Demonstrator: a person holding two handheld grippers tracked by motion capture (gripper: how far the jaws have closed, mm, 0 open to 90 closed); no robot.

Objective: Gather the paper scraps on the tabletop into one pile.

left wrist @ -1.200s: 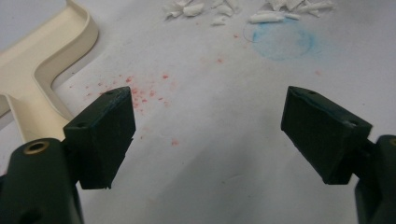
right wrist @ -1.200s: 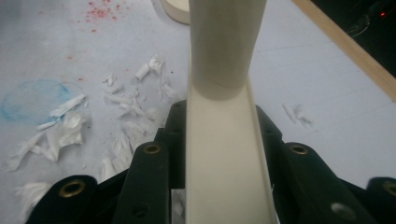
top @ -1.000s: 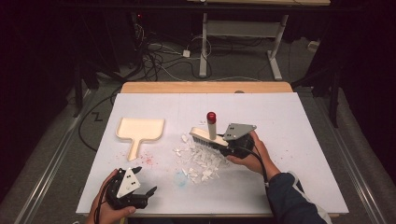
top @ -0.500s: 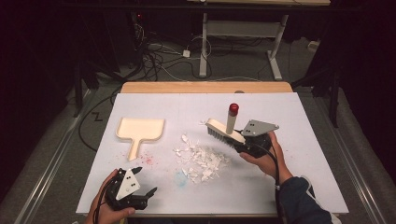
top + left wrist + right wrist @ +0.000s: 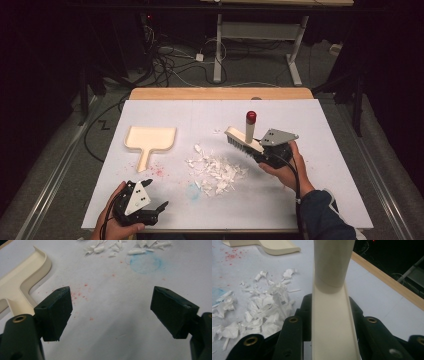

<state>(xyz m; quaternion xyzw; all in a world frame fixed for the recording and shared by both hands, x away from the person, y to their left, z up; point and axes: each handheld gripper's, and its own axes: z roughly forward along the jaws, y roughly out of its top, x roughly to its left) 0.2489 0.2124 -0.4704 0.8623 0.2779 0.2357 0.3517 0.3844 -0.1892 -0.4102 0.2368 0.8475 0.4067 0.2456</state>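
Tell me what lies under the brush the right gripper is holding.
The brush is lifted in the right gripper, bristles down. Bare white table shows below it, with the paper scraps beside it. The spot directly beneath the bristles is hidden.

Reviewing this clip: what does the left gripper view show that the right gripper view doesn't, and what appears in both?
Left gripper view alone: its own tool open with nothing between the jaws, and the full blue chalky ring on the white table sheet.

Right gripper view alone: its tool shut on the cream brush, the handle rising up the frame, plus the wooden table edge and the dark room beyond.

Both: the cream dustpan, the torn white paper scraps and the red speckles.
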